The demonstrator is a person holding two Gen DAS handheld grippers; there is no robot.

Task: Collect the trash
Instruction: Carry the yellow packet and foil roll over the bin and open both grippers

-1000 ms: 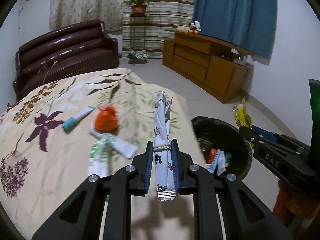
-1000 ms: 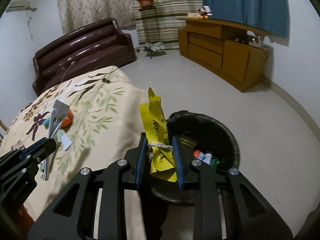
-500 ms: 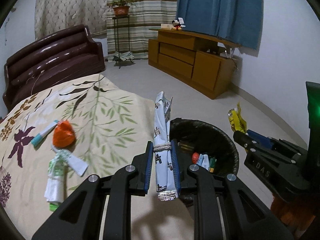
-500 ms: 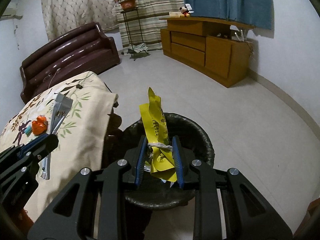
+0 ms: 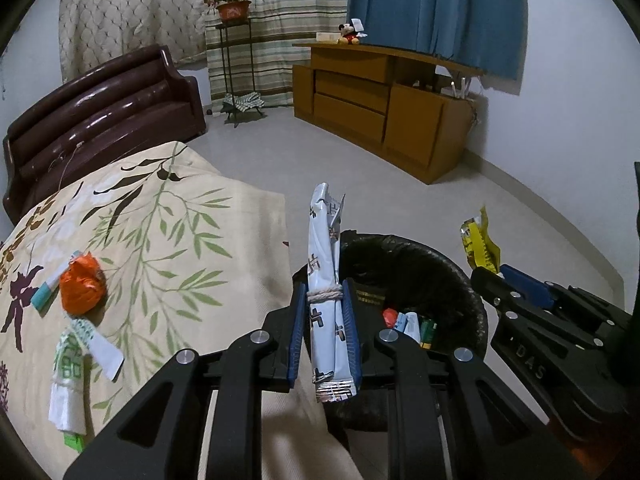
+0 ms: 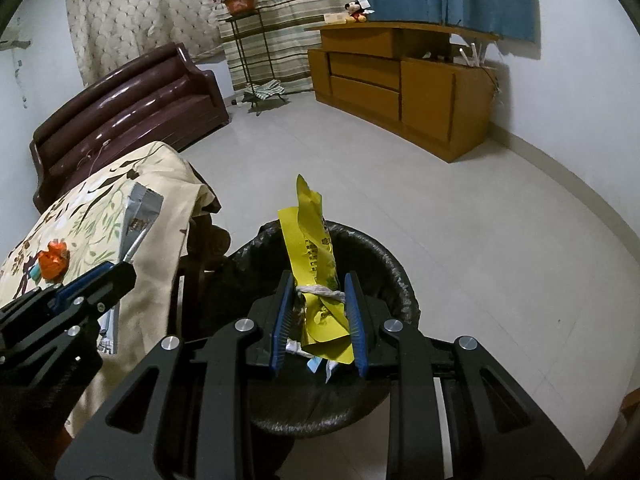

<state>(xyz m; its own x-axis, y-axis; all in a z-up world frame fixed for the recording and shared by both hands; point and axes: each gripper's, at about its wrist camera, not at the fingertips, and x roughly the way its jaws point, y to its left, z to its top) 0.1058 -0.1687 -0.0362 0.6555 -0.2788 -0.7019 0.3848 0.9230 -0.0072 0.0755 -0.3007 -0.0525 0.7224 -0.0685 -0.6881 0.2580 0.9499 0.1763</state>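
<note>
I have both claws loaded and I take the black-lined trash bin [image 6: 320, 360] as my reference for everything. My right claw [image 6: 318, 320] is nearly closed, pinching a crumpled yellow wrapper [image 6: 316, 276] that stands up above the pads, and from its own camera it sits directly over the bin's mouth. My left claw [image 5: 324, 332] is clamped tight on a rolled white-and-grey wrapper [image 5: 324, 280], and it reads as over the bin's near-left rim, at the edge of the bench with the floral cloth [image 5: 168, 224], not clearly over the opening.

The main risk I see is on the left: if I let go here, the long wrapper could tip against the rim and slide down outside the bin, between it and the bench. It is tall and light, so it may topple sideways rather than drop straight.

The yellow wrapper is creased around the string across the pads, so on release it might hang on the claw instead of falling.

The two claws are near each other above the bin; crowding further in could knock them together.

More trash lies on the bench left of the bin: an orange crumpled piece [image 5: 82, 284] and a white-and-green wrapper [image 5: 76, 364]. I must not count the job finished after these drops.
</note>
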